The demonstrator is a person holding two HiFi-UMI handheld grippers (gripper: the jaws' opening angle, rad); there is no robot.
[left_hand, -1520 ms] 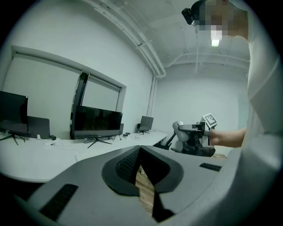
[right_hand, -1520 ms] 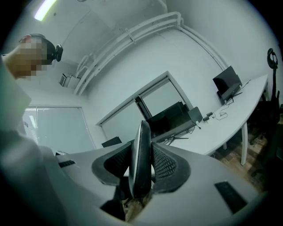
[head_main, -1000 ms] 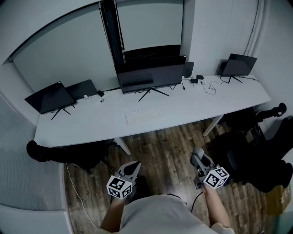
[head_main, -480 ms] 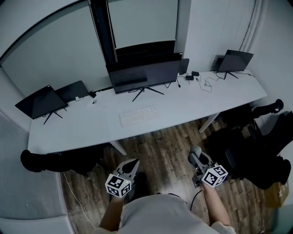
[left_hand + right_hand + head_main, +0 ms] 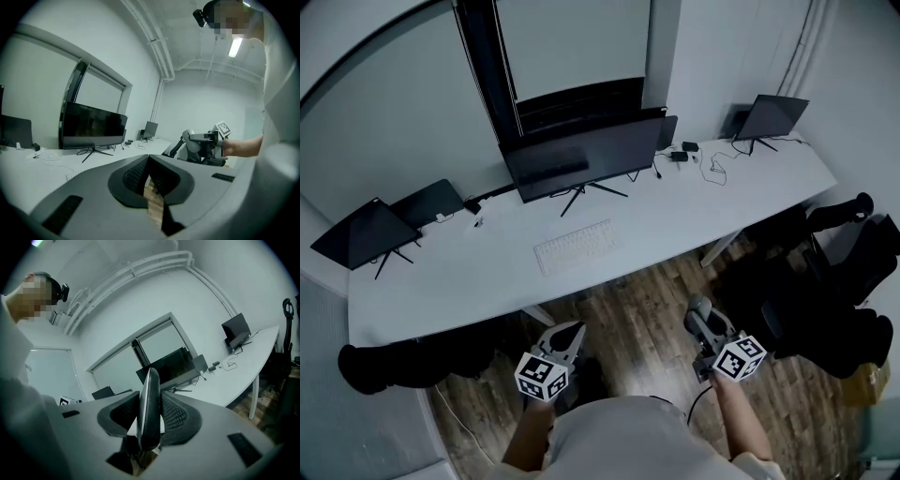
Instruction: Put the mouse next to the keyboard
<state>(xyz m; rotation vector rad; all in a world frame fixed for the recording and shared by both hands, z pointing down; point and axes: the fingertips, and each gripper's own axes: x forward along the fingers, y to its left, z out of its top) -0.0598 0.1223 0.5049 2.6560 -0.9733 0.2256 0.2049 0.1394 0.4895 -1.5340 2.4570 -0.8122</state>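
Between the clamping jaws of the right gripper (image 5: 149, 404), above the floor and well apart from the keyboard (image 5: 577, 246), the mouse (image 5: 151, 380) is standing edge-on; the left gripper (image 5: 147, 161) is keeping its jaws together, empty; the keyboard is lying on the white desk (image 5: 675, 220).

Person's shuffled closer to the bench (image 5: 694, 220). The keyboard (image 5: 577, 246) is nearer the left gripper (image 5: 572, 332) and right gripper (image 5: 705, 323) than a second ago, both carried forward.
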